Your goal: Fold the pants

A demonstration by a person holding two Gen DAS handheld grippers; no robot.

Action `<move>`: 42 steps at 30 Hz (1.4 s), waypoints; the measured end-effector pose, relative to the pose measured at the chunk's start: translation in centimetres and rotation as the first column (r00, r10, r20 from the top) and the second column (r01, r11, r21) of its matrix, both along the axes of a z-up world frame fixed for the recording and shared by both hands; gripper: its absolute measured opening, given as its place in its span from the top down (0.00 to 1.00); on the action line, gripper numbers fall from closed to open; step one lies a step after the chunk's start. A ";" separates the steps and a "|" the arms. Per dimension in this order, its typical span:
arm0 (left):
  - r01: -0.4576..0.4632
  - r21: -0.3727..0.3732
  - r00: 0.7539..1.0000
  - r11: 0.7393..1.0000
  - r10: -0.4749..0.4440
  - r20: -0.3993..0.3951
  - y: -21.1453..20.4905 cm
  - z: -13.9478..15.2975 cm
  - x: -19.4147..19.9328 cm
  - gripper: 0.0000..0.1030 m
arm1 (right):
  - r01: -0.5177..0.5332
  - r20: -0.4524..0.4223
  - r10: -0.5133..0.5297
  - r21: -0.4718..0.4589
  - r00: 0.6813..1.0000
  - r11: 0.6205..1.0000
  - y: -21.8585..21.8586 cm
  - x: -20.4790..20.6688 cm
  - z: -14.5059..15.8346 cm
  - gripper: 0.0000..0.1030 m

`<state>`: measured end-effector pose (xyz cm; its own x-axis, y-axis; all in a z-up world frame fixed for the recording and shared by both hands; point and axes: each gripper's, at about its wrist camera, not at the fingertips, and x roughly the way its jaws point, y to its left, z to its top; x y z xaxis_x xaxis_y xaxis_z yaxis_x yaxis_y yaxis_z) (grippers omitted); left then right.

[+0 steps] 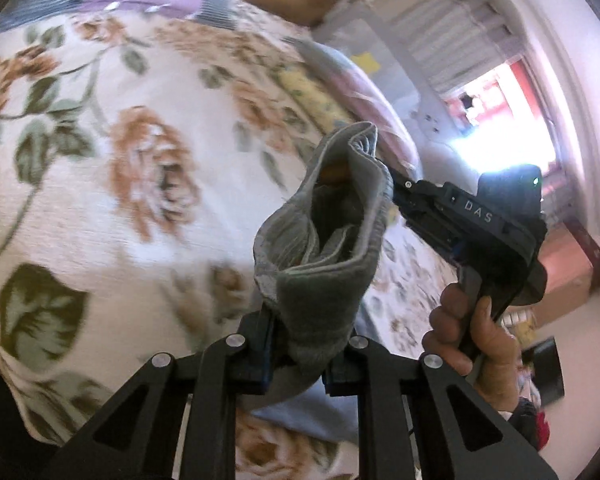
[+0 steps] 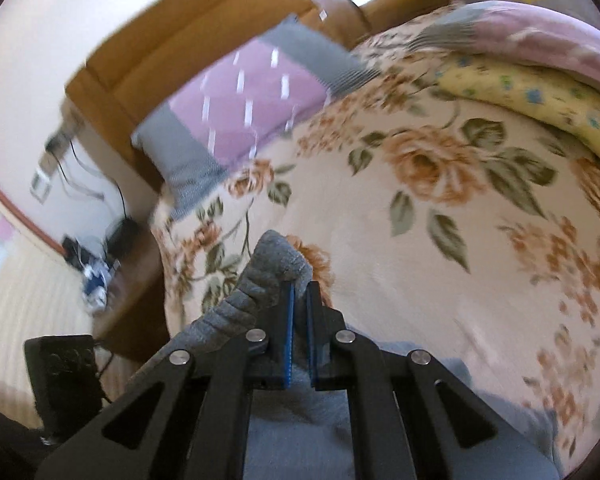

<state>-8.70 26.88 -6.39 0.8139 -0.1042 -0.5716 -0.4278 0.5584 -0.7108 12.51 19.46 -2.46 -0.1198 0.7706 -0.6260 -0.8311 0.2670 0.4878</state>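
One pair of grey pants [image 1: 324, 240], two grippers, both clamped on it.
Left gripper [image 1: 300, 352] and right gripper [image 2: 298, 312] each pinch the waistband over the floral bedspread [image 2: 440, 240]; two pillows far side.

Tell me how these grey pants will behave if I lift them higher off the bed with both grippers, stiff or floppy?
Probably floppy: the grey pants sag and bunch between the left gripper and right gripper. The fuzzy knit looks grippy, so slipping seems unlikely. Loose fabric would likely drape toward the floral bedspread.
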 end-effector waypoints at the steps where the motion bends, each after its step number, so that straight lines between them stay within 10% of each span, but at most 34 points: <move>1: 0.017 0.005 1.000 1.000 -0.017 0.006 -0.6 0.5 0.3 0.84 | 0.018 -0.005 -0.017 0.012 1.000 1.000 -1.2 0.2 0.3 0.94; 16: 0.356 0.074 0.933 0.931 -0.359 0.027 -14.8 4.3 6.7 0.84 | 0.287 -0.069 -0.280 0.126 0.957 0.950 -21.7 3.7 2.4 0.94; 42: 0.652 0.145 0.759 0.745 -0.641 -0.116 -32.1 2.6 13.0 0.84 | 0.594 -0.205 -0.562 0.152 0.801 0.790 -45.0 5.5 -2.9 0.95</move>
<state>4.27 -5.25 -3.84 0.5534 -0.4935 -0.6709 0.0442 0.8218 -0.5681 17.99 -25.58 -5.33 0.3136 0.8287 -0.4637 -0.4700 0.5597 0.6825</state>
